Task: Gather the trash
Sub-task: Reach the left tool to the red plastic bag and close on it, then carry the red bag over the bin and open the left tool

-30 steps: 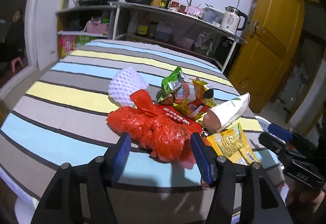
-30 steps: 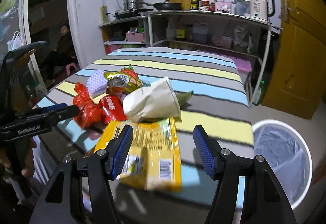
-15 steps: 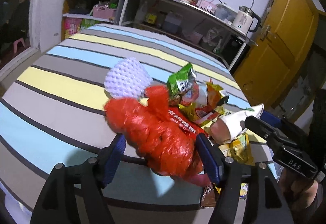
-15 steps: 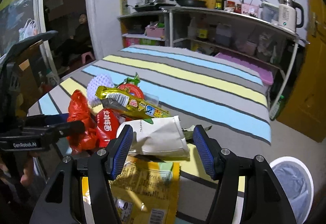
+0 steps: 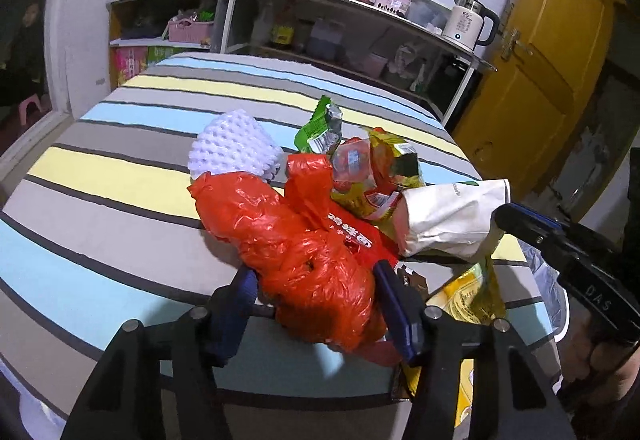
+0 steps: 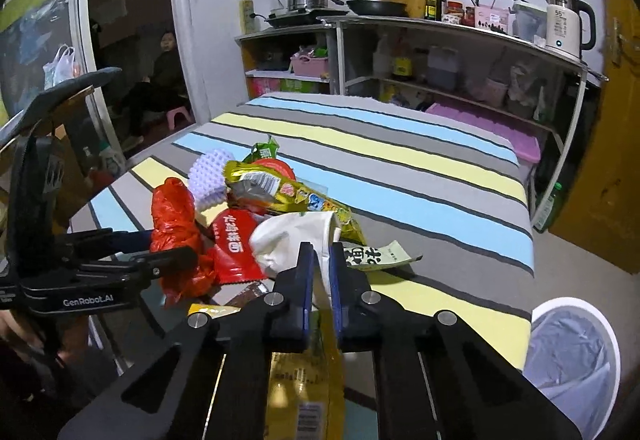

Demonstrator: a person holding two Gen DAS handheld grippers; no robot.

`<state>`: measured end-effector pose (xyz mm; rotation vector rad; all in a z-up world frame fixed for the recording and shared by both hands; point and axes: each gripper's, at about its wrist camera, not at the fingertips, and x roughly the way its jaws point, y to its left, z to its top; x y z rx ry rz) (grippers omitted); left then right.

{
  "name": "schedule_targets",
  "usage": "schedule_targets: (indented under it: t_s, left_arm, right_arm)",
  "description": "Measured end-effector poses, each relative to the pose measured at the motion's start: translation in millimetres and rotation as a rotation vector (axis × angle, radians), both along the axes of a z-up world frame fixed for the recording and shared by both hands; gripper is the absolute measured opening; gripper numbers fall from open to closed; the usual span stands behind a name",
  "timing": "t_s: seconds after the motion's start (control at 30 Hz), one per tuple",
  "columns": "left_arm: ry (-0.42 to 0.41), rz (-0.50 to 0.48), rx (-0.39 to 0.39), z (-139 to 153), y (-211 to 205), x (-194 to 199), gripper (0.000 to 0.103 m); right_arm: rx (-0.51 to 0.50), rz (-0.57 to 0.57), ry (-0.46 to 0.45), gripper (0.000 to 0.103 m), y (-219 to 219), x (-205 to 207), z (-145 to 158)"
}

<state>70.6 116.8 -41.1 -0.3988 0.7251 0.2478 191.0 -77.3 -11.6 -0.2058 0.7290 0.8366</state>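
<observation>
Evidently, the litter is heaped near one corner of the striped grey, blue and yellow bedspread (image 5: 120, 176) so that both claws can reach it, and a white bin lined with a pale plastic bag (image 6: 572, 356) is placed on the floor just beside that corner, presumably to receive it.

In the left wrist view, the left gripper (image 5: 316, 304) is held with its jaws wide and closing around the near lobe of the crumpled red plastic bag (image 5: 296, 240). The bag bulges up between the blue pads, from the centre toward twelve o'clock; a firm pinch cannot be made out yet. A white knobbly foam fruit net (image 5: 234, 148) is lodged behind the bag at about eleven o'clock, and a cluster of green, red and yellow foil snack wrappers (image 5: 372, 168) lies at one o'clock.

In the right wrist view, the right gripper (image 6: 320, 280) is drawn nearly closed, its jaws closing onto the edge of the white paper bag (image 6: 296, 236). The edge is caught between the pads, with the bag's body extending toward eleven o'clock. A flat yellow printed packet (image 6: 304, 380) is seen beneath the claw at six o'clock, untouched.
</observation>
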Motion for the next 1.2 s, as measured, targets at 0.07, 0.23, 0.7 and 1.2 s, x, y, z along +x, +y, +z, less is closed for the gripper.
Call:
schedule_targets:
  t_s: [0.07,0.23,0.7,1.2]
  left_arm:
    - [-0.013,-0.003,0.010,4,-2,-5,0.058]
    - [-0.051,-0.014,0.039,16,-7,-17,0.057]
    - [-0.124,-0.066,0.124,52,-13,-25,0.057]
    - [-0.157,-0.240,0.140,75,-67,19,0.057]
  right_arm:
    - [0.003,0.003,-0.003,0.004,1,-4,2]
    - [0.025,-0.014,-0.019,0.003,-1,-14,11]
    - [0.126,-0.094,-0.072,0.003,-26,-20,46]
    - [0.154,-0.253,-0.107,0.003,-91,-13,56]
